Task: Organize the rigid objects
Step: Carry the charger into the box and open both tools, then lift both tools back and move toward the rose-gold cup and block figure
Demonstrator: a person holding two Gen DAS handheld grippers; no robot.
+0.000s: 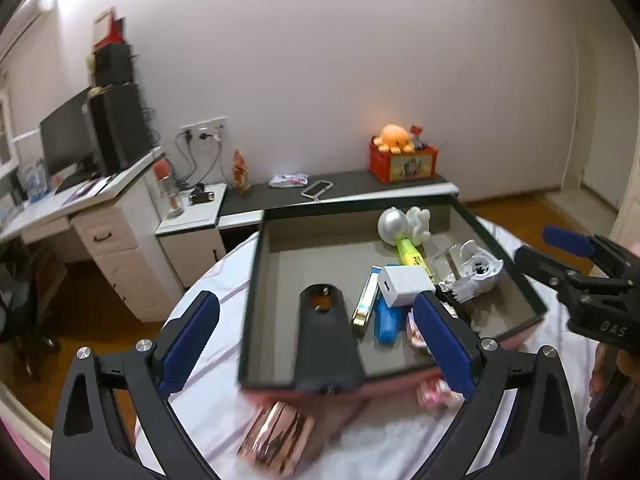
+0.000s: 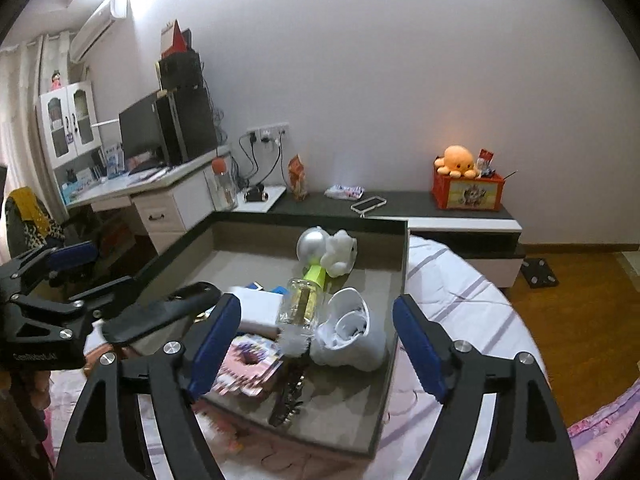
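A dark-rimmed tray [image 1: 256, 280] with a grey floor sits on the white striped cloth. A black oblong case [image 1: 328, 336] lies across its front rim, between the wide fingers of my open left gripper [image 1: 318, 340]; neither pad touches it. Inside the tray lie a white charger cube [image 1: 404, 286], a yellow highlighter [image 1: 414, 256], a silver ball with a white toy [image 1: 394, 224] and a white cup-shaped device [image 2: 352, 332]. My right gripper [image 2: 318, 346] stands open over the tray's near right part, above that device and a clear bottle [image 2: 300, 304], holding nothing.
A rose-gold box [image 1: 276, 436] lies on the cloth in front of the tray, and a pink packet [image 2: 248, 364] inside by the near rim. Behind stand a low dark shelf [image 2: 400, 204] with a phone and a red box [image 2: 468, 192], and a desk [image 2: 160, 184] at the left.
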